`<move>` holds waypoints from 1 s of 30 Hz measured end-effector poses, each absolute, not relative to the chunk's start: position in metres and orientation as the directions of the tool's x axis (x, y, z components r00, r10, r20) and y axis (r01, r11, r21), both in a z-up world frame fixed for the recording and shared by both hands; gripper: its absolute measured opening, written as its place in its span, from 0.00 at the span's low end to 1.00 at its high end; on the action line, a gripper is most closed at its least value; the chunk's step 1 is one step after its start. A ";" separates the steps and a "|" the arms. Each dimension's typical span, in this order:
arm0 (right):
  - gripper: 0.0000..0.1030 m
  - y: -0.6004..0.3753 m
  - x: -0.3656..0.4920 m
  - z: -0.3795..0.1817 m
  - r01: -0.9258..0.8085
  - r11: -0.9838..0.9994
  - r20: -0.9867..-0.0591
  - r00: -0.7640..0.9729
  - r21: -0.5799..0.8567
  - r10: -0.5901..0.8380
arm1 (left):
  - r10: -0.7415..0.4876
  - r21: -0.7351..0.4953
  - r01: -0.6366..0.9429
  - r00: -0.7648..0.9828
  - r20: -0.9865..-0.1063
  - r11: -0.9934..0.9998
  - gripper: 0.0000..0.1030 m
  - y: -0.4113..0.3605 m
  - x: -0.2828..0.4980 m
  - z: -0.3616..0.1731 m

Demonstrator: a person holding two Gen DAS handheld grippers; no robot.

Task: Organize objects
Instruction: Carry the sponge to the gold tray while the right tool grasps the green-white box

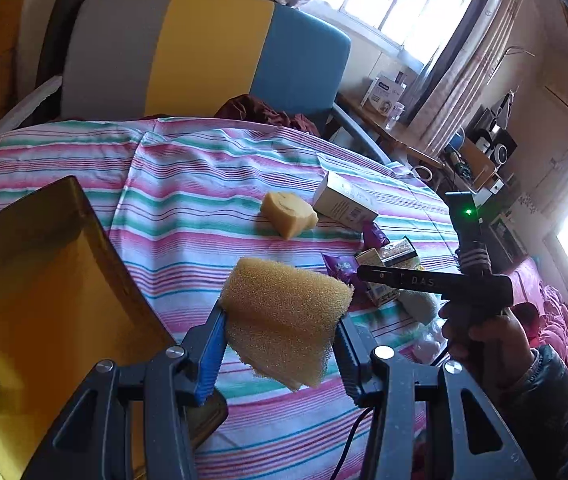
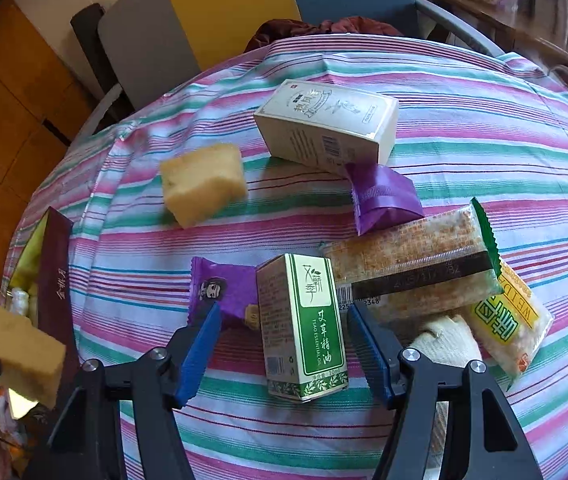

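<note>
I have a coarse yellow sponge (image 1: 287,316) pinched between the pads of my left gripper (image 1: 282,344), lifted clear of the striped cloth (image 1: 188,216) and hanging beside the open box (image 1: 44,280) with its golden inside, at the left edge of the table. From my right wrist view I can see that same sponge at the far left, near the box's dark maroon wall.

My right gripper (image 2: 284,354) points down at the small green-and-white essential oil carton (image 2: 303,328). The carton lies between my blue pads (image 2: 200,354), but there are visible gaps on both sides, so the jaws stand partly open and I am not gripping it yet.

Around the carton lies the rest of the clutter: a purple snack packet (image 2: 220,292) touching its left side, a long clear-wrapped cracker pack (image 2: 411,264) against its right, a yellow-and-green sachet (image 2: 511,320) and something white and knitted beyond that. Farther off are a second purple packet (image 2: 383,196), a cream carton (image 2: 327,124) and another pale sponge block (image 2: 204,182).

By my reckoning the sorting is at an early-to-middle stage: a few things appear to sit in the box, one sponge is about to go in, and most items wait on the cloth.
</note>
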State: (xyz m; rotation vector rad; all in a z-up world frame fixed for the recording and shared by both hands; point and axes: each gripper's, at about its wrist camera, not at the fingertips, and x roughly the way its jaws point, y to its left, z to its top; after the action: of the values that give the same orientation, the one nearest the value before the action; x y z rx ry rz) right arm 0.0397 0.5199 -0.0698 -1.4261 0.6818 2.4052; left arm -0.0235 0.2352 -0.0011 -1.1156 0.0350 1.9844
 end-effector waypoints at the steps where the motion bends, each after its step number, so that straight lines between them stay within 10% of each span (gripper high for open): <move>1: 0.65 0.519 0.039 -0.071 -0.444 -0.857 -0.877 -0.480 0.262 -0.020 | 0.652 -0.354 -0.672 -0.254 -0.715 -0.650 0.48 0.232 -0.023 -0.001; 4: 0.61 0.518 0.040 -0.075 -0.443 -0.857 -0.887 -0.461 0.263 -0.034 | 0.654 -0.357 -0.665 -0.264 -0.709 -0.656 0.48 0.220 -0.020 0.001; 6: 0.41 0.517 0.039 -0.078 -0.436 -0.867 -0.897 -0.441 0.241 -0.028 | 0.659 -0.362 -0.661 -0.272 -0.701 -0.658 0.48 0.210 -0.017 0.004; 30: 0.41 0.502 0.035 -0.079 -0.389 -0.915 -0.910 -0.410 0.109 0.066 | 0.409 -0.314 -0.267 -0.505 -0.760 -0.911 0.48 -0.001 -0.037 0.000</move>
State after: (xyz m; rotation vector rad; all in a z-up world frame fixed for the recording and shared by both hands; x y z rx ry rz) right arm 0.0351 0.5015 -0.0790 -1.5201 0.4444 2.3881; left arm -0.0374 -0.0013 0.0003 -1.2823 -0.2187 2.4204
